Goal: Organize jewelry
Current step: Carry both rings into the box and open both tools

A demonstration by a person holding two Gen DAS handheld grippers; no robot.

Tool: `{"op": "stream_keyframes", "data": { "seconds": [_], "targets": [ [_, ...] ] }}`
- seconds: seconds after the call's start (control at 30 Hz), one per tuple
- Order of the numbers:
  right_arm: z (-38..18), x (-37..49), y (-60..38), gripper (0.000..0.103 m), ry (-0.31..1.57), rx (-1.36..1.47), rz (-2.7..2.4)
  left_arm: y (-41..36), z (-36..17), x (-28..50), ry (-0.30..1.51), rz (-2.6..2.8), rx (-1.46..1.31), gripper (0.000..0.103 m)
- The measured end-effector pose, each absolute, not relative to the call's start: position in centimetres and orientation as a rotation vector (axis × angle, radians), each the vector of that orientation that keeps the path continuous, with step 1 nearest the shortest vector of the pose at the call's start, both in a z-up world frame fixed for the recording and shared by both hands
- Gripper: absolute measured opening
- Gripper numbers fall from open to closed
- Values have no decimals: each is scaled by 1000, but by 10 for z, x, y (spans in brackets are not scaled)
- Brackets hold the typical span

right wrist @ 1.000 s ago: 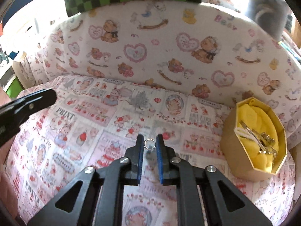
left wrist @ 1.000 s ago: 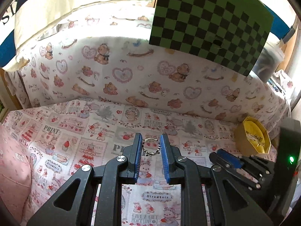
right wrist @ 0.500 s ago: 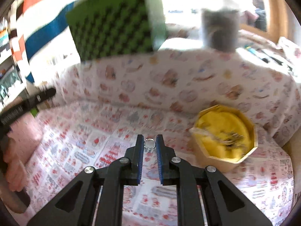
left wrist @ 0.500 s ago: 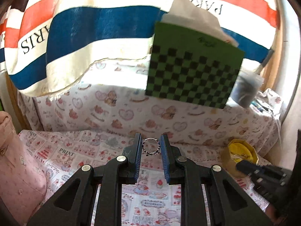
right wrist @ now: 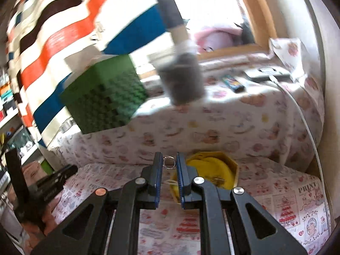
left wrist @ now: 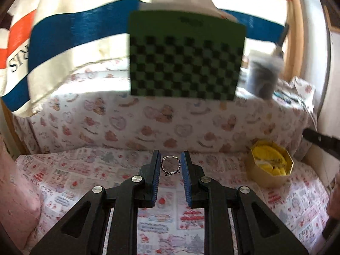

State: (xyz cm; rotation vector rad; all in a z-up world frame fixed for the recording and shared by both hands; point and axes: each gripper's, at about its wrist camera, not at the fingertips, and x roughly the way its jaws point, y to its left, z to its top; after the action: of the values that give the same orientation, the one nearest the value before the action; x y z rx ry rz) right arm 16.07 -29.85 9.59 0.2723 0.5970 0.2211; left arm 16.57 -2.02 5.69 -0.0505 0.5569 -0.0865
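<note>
My left gripper [left wrist: 170,164] is shut on a beaded ring [left wrist: 170,165], held above the patterned cloth. My right gripper [right wrist: 169,162] is shut on a small plain silver ring [right wrist: 169,162], held just left of and above the yellow octagonal jewelry box [right wrist: 221,167]. That box holds several metal pieces on yellow padding and also shows at the right in the left wrist view [left wrist: 269,162]. The right gripper's tip shows at the far right edge of the left view [left wrist: 318,140]. The left gripper shows at the lower left of the right view [right wrist: 53,178].
A green checkered board [left wrist: 186,57] stands on a raised cloth-covered ledge behind. A grey cup [right wrist: 180,78] and small items [right wrist: 232,82] sit on that ledge. A striped flag [left wrist: 74,27] hangs behind. A pink cushion [left wrist: 14,201] lies at the left.
Both grippers have risen and tilted up with their rings still held. The right gripper has swung right, so the yellow box now sits just behind its fingers.
</note>
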Motion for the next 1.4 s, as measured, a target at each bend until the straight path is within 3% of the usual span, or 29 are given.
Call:
{"op": "stream_keyframes", "data": {
  "seconds": [0.37,0.67,1.1,1.3,1.4],
  "targets": [
    [56,190,-353,12,698,509,249,-101,71,200,679,-286,-85,19],
    [41,202,-354,12,749,519,227,-191,42,236,857,-387,24,19],
    [34,208,-373,13,729,640,225,-195,24,256,898,-447,-66,21],
    [33,212,-361,13,748,594,224,-188,41,243,839,-435,-52,30],
    [34,212,-355,13,752,575,223,-182,56,232,782,-390,-12,40]
  ]
}}
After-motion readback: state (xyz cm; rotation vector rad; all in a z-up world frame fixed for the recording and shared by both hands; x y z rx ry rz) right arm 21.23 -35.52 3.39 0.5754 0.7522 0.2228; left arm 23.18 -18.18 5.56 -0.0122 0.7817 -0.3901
